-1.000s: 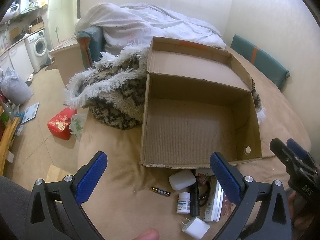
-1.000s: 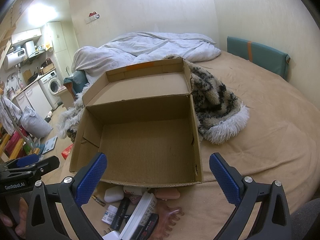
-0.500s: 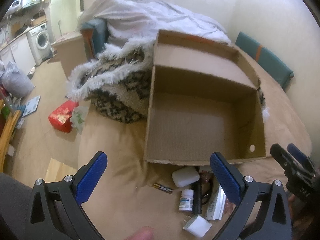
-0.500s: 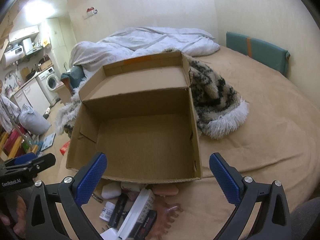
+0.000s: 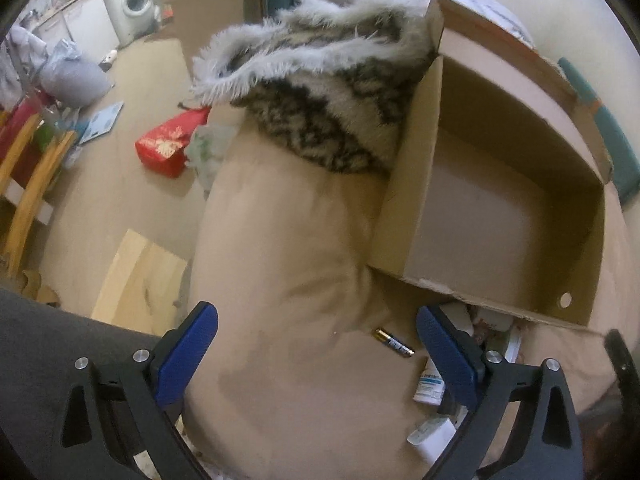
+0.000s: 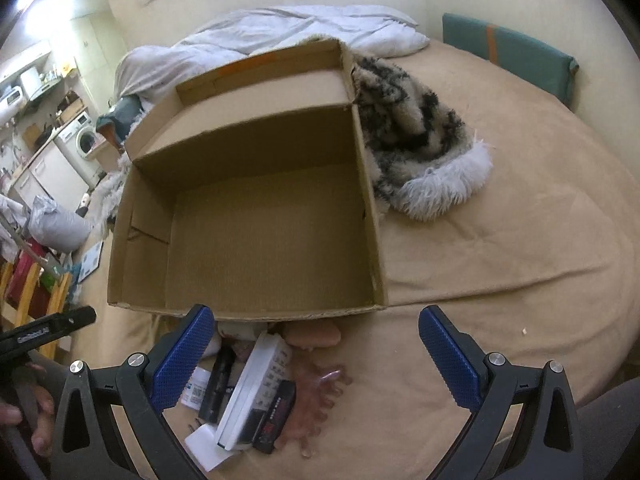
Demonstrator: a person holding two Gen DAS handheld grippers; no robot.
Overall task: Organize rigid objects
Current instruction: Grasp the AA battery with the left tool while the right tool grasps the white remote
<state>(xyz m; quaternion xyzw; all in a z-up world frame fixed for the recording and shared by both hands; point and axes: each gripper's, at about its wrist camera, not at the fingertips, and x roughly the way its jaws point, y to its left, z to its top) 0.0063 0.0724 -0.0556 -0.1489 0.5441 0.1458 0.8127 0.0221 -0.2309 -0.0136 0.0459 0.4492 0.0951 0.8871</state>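
Note:
An open, empty cardboard box lies on the tan bed; it also shows in the left wrist view. Small rigid items lie in front of its near edge: a battery, a white pill bottle, a white flat box, a black tube, a pink hair claw, a white charger. My left gripper is open and empty, over the bed left of the battery. My right gripper is open and empty above the items.
A furry black-and-white blanket lies beside the box. A teal cushion is at the wall. A white duvet is behind the box. The floor left of the bed holds a red bag and flat cardboard.
My left gripper has swung left and down toward the bed edge, so the box sits at its right. My right gripper has tilted down closer over the items.

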